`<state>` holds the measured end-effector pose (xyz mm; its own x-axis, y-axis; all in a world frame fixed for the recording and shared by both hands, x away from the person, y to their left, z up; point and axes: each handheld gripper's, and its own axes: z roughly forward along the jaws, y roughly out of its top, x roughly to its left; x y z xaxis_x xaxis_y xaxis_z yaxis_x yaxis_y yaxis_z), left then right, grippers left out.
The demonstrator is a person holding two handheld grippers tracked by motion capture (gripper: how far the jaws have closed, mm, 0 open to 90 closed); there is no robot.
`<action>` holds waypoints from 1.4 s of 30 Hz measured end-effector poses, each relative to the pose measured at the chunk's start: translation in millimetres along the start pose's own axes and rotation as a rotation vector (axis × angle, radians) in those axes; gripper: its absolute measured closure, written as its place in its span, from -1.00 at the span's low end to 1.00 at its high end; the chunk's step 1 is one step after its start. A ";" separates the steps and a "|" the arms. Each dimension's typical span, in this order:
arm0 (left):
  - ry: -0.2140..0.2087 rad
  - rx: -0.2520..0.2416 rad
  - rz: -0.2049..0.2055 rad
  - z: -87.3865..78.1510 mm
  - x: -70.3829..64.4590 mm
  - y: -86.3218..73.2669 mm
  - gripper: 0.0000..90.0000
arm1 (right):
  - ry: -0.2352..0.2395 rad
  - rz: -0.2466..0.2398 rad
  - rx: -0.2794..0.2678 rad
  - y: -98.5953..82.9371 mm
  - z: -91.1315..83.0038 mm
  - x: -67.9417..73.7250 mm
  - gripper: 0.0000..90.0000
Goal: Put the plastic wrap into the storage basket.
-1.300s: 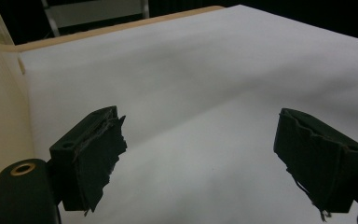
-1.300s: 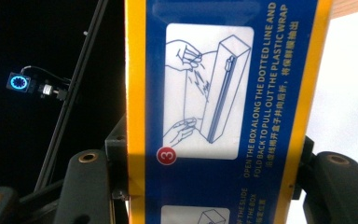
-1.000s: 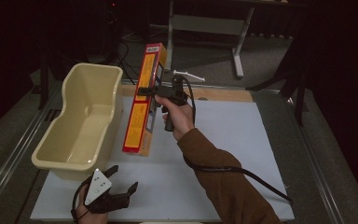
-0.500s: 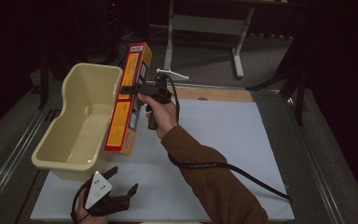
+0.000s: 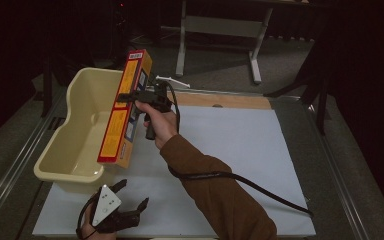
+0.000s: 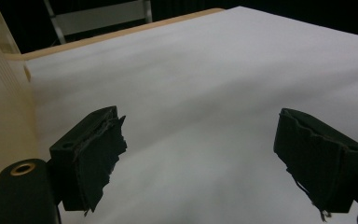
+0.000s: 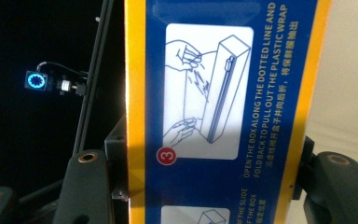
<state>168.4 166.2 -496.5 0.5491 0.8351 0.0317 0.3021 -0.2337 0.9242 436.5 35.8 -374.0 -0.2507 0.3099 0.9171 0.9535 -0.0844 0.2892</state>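
A long orange and blue plastic-wrap box (image 5: pixel 123 108) hangs lengthwise above the right rim of a cream plastic tub (image 5: pixel 82 125). My right gripper (image 5: pixel 130 96) is shut on the box near its middle, held by a hand in a brown sleeve. Up close, the box (image 7: pixel 223 112) shows printed instructions between the two black jaws. My left gripper (image 5: pixel 127 197) rests low at the table's front left, open, with nothing between its fingertips (image 6: pixel 95 154); only the white sheet (image 6: pixel 214 93) lies ahead of it.
The white sheet (image 5: pixel 240 145) covers most of the table, with a wooden strip (image 5: pixel 230 100) at its far edge. A black cable (image 5: pixel 245 182) trails across the sheet from the right gripper. A metal stand (image 5: pixel 220 30) is behind the table.
The right gripper has carried the box leftward, from over the sheet to above the tub's right rim. The left gripper has stayed put.
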 end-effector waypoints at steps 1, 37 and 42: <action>-0.001 0.000 0.000 0.1 0.2 0.0 -0.66 | -0.004 0.000 0.004 -0.6 2.0 0.4 -0.12; -0.001 -0.017 -0.015 -2.6 3.1 -0.6 -0.66 | -0.045 0.072 0.058 -16.6 60.2 4.1 -0.13; -0.001 -0.017 -0.016 -2.4 3.2 -0.8 -0.66 | -0.055 0.077 0.058 -18.5 64.9 1.7 -0.13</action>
<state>168.0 170.2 -496.3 0.5449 0.8383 0.0169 0.2976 -0.2122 0.9308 429.3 99.3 -395.6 -0.1687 0.3561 0.9191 0.9780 -0.0554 0.2010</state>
